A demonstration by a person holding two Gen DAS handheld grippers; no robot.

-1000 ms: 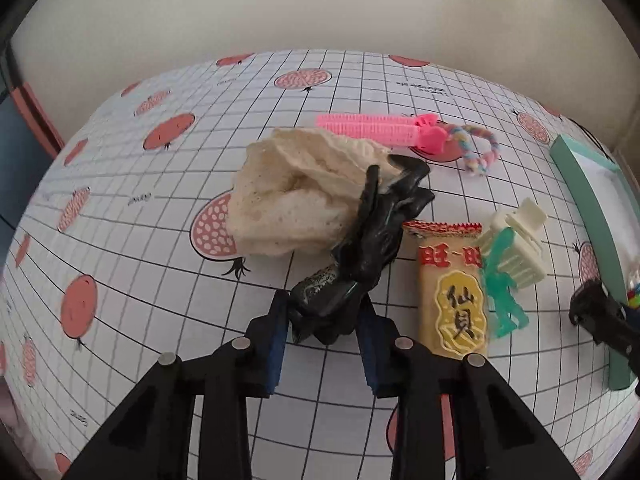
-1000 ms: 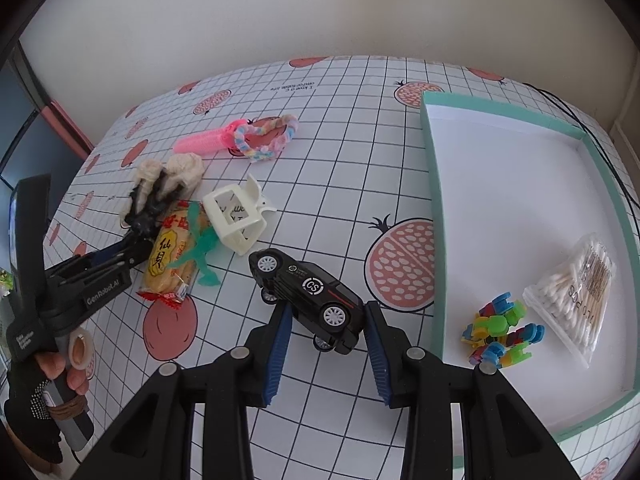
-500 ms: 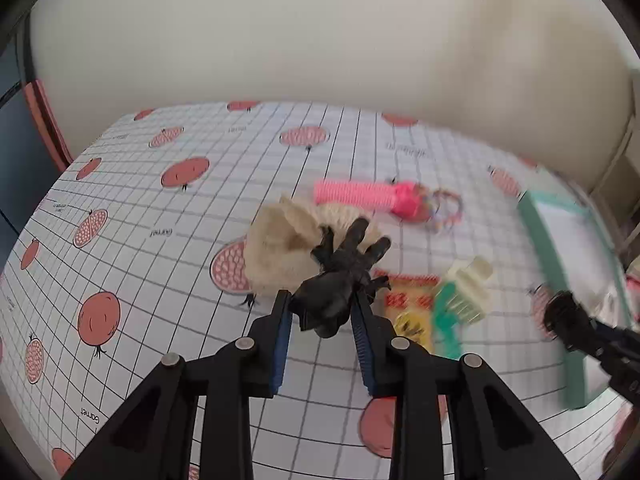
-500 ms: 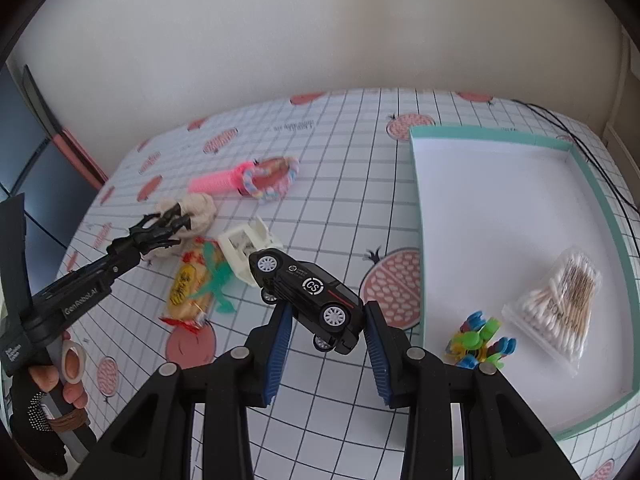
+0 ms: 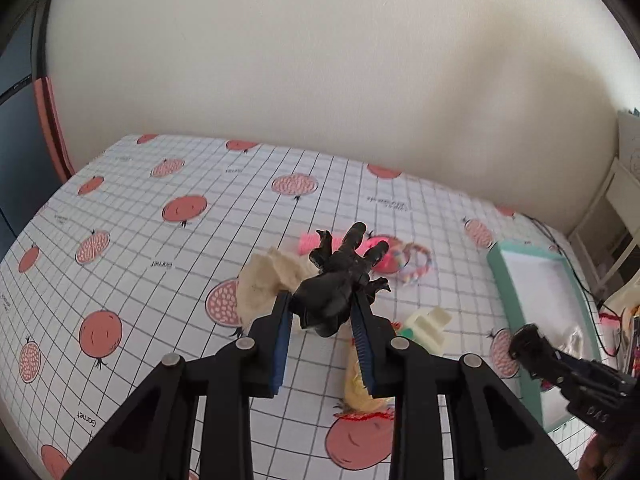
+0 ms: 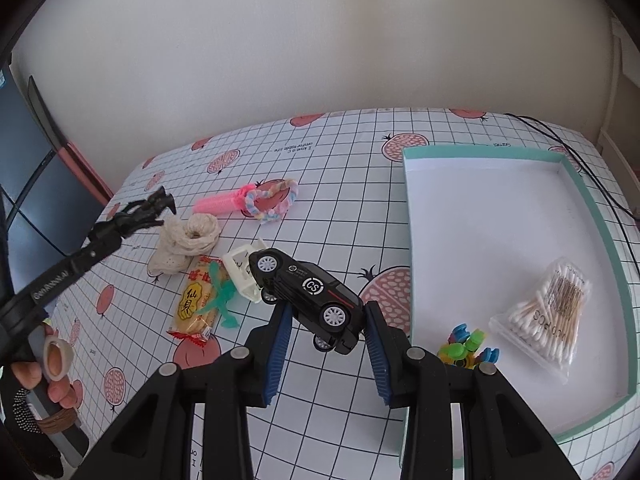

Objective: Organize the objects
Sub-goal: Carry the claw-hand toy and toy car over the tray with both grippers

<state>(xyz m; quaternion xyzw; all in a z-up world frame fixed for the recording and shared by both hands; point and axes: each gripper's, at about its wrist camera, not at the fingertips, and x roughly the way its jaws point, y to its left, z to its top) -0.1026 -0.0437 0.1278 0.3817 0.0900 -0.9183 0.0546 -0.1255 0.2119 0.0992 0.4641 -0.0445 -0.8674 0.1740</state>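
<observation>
My left gripper (image 5: 322, 312) is shut on a black toy figure (image 5: 340, 280) and holds it in the air above the tablecloth. The same figure (image 6: 146, 210) shows at the left of the right wrist view, at the tip of that gripper. My right gripper (image 6: 326, 326) is shut on a black toy car (image 6: 308, 292), lifted clear of the cloth beside the teal-rimmed white tray (image 6: 600, 216). In the tray lie a bag of cotton swabs (image 6: 548, 312) and colourful plastic clips (image 6: 468, 344).
On the cloth lie a cream sock (image 6: 186, 242), a pink comb (image 6: 218, 204) with a pastel braided ring (image 6: 276, 202), a yellow snack pack (image 6: 198, 300), a green figure (image 6: 220, 296) and a white clip (image 6: 242, 272). A black cable (image 6: 600, 184) runs behind the tray.
The left gripper rose off the cloth with the black figure and tipped back, so the table objects look smaller and lower. The right gripper lifted slightly with the car.
</observation>
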